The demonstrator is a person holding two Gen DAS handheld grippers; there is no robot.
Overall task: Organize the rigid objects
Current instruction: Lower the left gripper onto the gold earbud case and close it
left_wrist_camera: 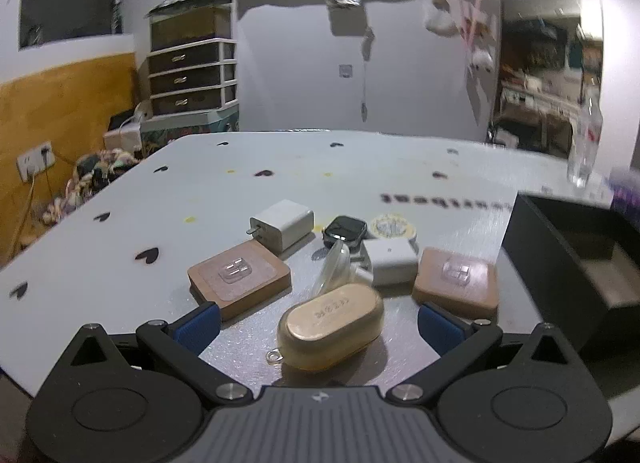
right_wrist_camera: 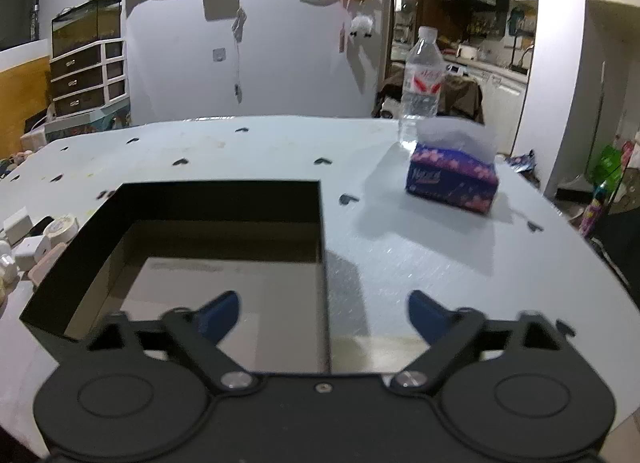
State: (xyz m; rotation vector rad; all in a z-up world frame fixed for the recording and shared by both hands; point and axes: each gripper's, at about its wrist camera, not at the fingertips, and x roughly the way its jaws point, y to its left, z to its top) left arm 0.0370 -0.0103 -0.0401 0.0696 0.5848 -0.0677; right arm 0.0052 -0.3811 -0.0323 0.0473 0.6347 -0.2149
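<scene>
Beige case [left_wrist_camera: 330, 329] lies between wide-open left tongs [left_wrist_camera: 318, 327], untouched; right tongs [right_wrist_camera: 323, 313] open, empty.

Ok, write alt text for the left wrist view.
The open left gripper hovers around a beige oval case on a white table. Behind it lie two wooden blocks, two white chargers and a smartwatch.

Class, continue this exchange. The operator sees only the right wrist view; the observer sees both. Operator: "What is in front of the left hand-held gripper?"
Observer: A beige oval case lies between the open fingers of the left hand-held gripper, ungripped.
Operator: What is beside it?
Observer: One wooden square block lies by the left fingertip, another by the right.
Operator: And behind it?
Observer: A clear plastic piece stands just behind the case.
</scene>
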